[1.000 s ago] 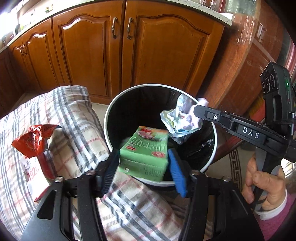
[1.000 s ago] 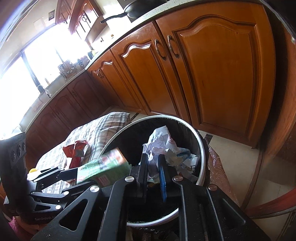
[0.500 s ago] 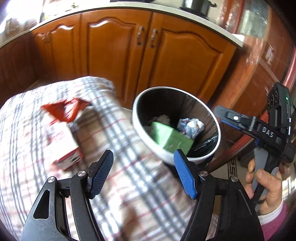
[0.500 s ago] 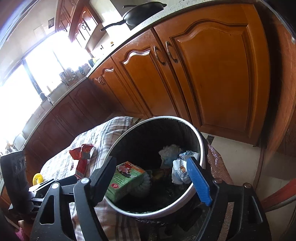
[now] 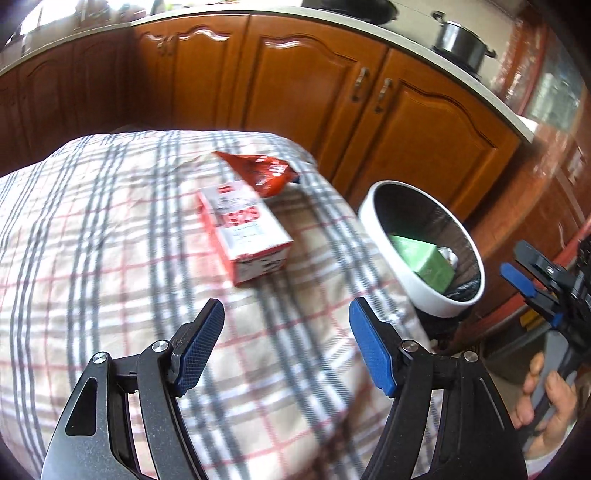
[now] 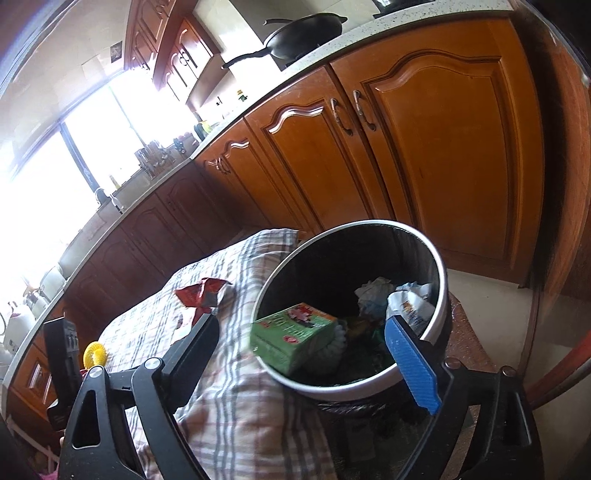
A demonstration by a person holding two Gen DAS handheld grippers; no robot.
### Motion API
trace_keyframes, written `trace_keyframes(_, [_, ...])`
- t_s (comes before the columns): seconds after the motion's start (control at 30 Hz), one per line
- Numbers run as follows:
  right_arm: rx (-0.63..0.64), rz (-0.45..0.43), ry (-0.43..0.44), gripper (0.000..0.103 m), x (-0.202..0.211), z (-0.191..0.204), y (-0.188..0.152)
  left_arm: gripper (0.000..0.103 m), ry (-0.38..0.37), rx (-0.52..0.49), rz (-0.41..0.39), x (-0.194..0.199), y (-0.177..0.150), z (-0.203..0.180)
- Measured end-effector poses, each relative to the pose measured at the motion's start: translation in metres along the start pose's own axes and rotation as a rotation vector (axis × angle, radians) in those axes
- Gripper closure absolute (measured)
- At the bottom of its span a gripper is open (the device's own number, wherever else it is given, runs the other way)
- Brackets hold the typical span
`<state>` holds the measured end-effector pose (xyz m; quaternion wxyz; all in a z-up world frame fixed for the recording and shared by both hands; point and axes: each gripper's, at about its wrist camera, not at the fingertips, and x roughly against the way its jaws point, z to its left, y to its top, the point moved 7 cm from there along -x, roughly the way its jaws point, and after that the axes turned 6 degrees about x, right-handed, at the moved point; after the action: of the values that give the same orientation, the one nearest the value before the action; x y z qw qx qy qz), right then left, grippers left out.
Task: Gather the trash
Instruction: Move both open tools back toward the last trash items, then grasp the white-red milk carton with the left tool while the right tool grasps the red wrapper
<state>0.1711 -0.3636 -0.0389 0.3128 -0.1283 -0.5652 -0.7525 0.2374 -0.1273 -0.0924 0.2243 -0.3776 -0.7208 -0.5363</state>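
A white-rimmed black trash bin (image 5: 384,192) (image 6: 439,258) stands beside the plaid-covered table (image 5: 92,229) (image 6: 236,398). Inside lie a green carton (image 5: 424,258) (image 6: 295,336) and crumpled paper (image 6: 376,295). On the cloth lie a red-and-white box (image 5: 243,229) and a red crumpled wrapper (image 5: 262,173) (image 6: 201,293). My left gripper (image 5: 286,343) is open and empty, above the cloth short of the box. My right gripper (image 6: 306,347) is open and empty, above the bin's near rim; it also shows at the left wrist view's right edge (image 5: 532,284).
Wooden kitchen cabinets (image 5: 303,92) (image 6: 424,155) run behind the table and bin. A pot (image 5: 458,44) and a pan (image 6: 306,33) sit on the countertop. A yellow ring-shaped object (image 6: 95,352) lies at the cloth's far left.
Both grippers opened and dropped the green carton and the crumpled paper into the bin. My left gripper has swung left over the table toward the red-and-white box. My right gripper has drawn back slightly.
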Motion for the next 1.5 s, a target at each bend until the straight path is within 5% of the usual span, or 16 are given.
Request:
trace_keyframes(0.67, [0.054,0.025,0.053,0.009,-0.023,0.048,-0.001,0.028,0.174,0.035,0.029,-0.055,0.036,0.015])
trace_keyframes(0.77, [0.063,0.026,0.061,0.009,-0.028,0.055,0.001,0.050,0.158,0.032,0.056,-0.061,0.033,0.021])
trace_keyframes(1.03, [0.117,0.051,0.100,0.009,-0.047,0.085,0.001,0.055,0.112,0.001,0.010,-0.019,0.021,0.041])
trace_keyframes(1.5, [0.202,0.173,0.172,0.009,-0.127,0.153,-0.014,0.056,0.156,0.042,-0.036,0.032,-0.001,0.116])
